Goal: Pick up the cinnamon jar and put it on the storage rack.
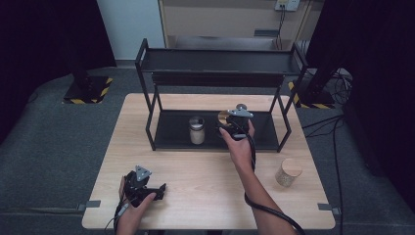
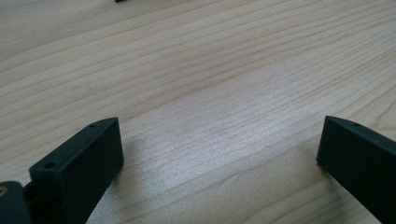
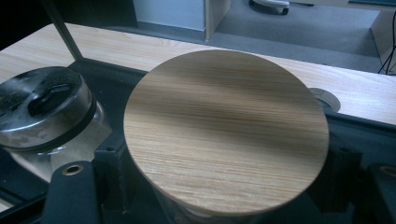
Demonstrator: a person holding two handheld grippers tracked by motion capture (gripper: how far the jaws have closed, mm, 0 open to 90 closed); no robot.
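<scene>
Noting the left tongs (image 1: 157, 188) at the lower left of the high view, lying on the desk (image 1: 195, 181) with jaws spread wide and nothing but bare wood grain between them. Finding the right tongs (image 1: 227, 122) further up, near the centre of that view, reaching into the lower shelf of the black rack (image 1: 215, 61) and closing tight on the wood-lidded jar (image 3: 226, 130), one jaw on each side just under the lid.

Judging that jar to be a stiff, round container, probably glass or similar beneath the lid, so hard and smooth and likely to slip or turn in a loose pinch. Expecting moderate weight, though not seeing the contents. Treating the lid as possibly loose, so taking hold on the body below the lid rim, across the widest part, rather than on the lid itself. Keeping it upright and clear of the metal-lidded glass jar (image 3: 42, 107) standing just beside it on the same shelf, since a knock between the two could chip either one.

Being unable to see the jar's wall, its base or the shelf under it, all covered by the lid in the right gripper view. Not telling whether it is lifted or standing. Noticing a second wood-lidded jar (image 1: 288, 171) at the right of the desk.
</scene>
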